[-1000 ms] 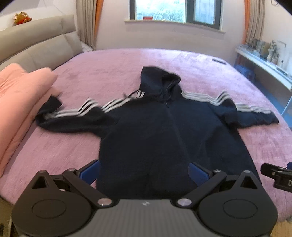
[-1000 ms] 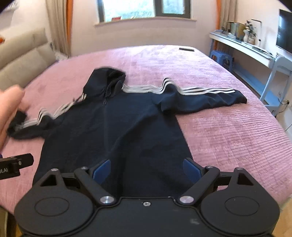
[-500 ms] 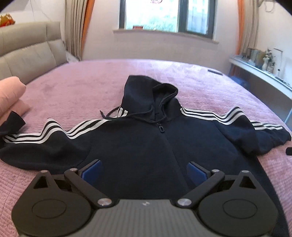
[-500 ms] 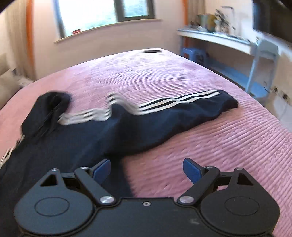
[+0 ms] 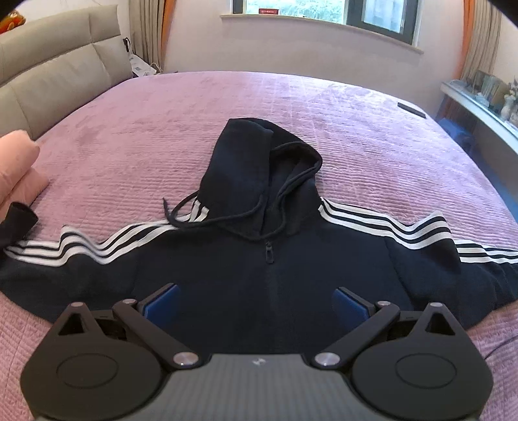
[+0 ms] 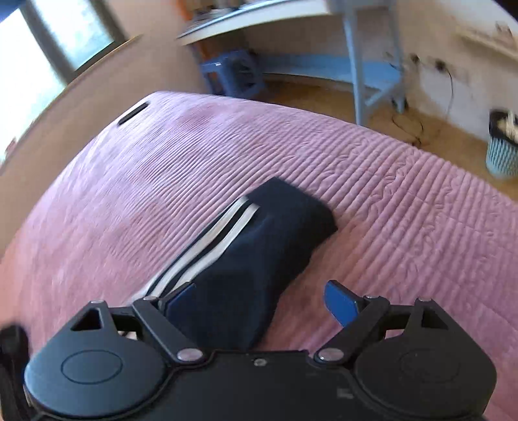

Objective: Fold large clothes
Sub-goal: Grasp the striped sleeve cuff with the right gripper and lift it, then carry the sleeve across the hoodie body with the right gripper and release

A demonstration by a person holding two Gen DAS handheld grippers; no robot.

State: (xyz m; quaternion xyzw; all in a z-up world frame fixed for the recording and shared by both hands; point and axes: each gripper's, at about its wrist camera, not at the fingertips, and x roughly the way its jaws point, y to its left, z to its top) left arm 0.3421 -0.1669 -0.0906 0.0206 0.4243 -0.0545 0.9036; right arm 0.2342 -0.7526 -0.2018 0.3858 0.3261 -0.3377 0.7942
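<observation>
Navy fleece hoodie (image 5: 259,275) looks soft, floppy, bulky; best pinched at sleeve cuff (image 6: 291,210). Both grippers' fingers (image 6: 340,301) apart, holding nothing.

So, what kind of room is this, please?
Most likely a home bedroom: the hoodie lies spread on a large bed with a pink quilted cover, a padded headboard stands at its left, and a curtained window is behind.

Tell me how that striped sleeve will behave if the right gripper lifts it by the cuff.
The sleeve looks soft and wrinkled, so it will probably droop from the right gripper rather than hold shape. It joins the spread hoodie, so the body will likely drag. The ribbed bedspread may add some friction.
</observation>
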